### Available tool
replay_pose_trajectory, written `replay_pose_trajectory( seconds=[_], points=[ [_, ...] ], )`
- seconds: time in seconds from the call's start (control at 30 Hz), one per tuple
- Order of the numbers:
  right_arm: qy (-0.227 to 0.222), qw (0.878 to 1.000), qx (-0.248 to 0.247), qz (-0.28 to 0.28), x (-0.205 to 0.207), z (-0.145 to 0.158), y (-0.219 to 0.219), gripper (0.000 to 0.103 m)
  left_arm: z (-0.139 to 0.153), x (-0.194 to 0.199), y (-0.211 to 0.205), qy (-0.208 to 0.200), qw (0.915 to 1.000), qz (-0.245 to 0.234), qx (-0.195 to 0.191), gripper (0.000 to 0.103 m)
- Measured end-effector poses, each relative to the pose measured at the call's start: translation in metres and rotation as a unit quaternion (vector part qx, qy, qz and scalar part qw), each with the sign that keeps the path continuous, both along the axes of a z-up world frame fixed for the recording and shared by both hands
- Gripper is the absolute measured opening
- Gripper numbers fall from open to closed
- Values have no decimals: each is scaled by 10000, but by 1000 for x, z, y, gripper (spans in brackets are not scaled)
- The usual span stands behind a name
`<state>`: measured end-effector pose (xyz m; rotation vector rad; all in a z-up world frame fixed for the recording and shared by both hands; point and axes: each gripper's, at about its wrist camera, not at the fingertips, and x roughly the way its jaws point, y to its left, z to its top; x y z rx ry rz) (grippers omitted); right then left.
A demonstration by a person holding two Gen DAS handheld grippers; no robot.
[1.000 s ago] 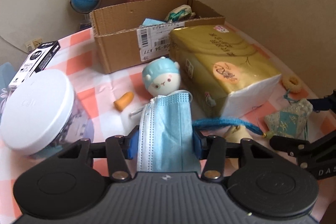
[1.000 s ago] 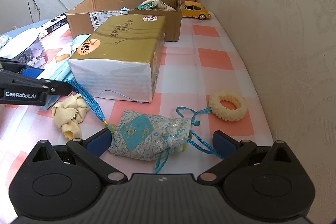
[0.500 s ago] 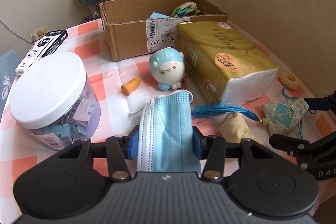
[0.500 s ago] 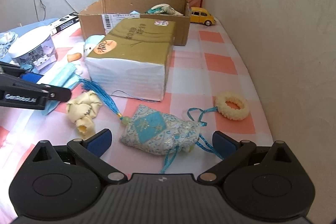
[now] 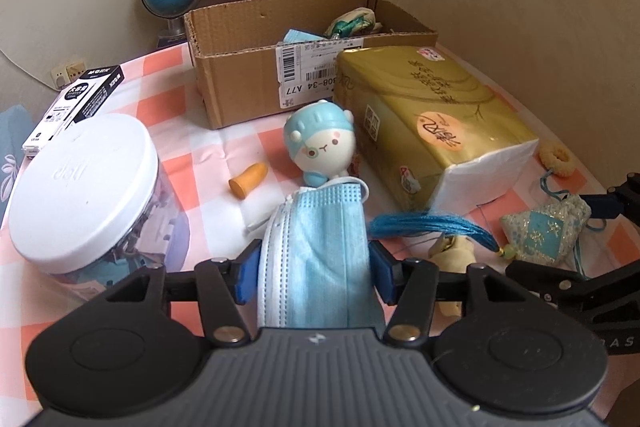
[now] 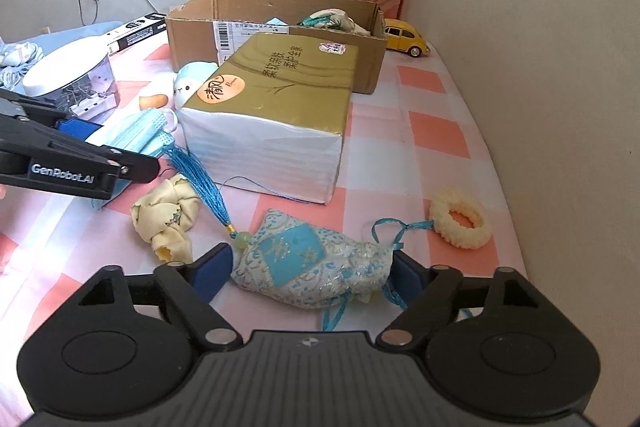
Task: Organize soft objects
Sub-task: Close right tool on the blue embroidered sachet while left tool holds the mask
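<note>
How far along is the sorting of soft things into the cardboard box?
Done: a few soft items lie in the cardboard box. In hand: face mask between the opening left gripper; right gripper closing around the sachet. Left: cloth knot, scrunchie.

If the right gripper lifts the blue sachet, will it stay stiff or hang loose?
The sachet looks padded, so it probably squashes as the right gripper closes around it. Its tassel and ribbons will likely dangle. It seems light.

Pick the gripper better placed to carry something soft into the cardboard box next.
Left gripper: its opening jaws flank the pleated blue face mask. Right gripper is closing around the embroidered blue sachet.
</note>
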<state>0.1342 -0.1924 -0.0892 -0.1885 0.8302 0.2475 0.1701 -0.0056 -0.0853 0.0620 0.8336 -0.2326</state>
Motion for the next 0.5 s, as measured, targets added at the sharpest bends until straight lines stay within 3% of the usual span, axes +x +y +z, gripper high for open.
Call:
replay_pose_trajectory(
  seconds=[0.2, 0.37, 0.5],
  points=[
    [14, 10000, 21, -54, -2, 4, -3, 74, 5, -2, 3, 44, 10000, -16, -41, 44],
    [3, 9999, 99, -68, -6, 11, -7, 62, 14, -13, 5, 5, 10000, -96, 2, 42],
    [21, 10000, 77, -39, -9, 13, -9, 59, 22, -22, 6, -71, 9998, -188, 76, 42]
  ],
)
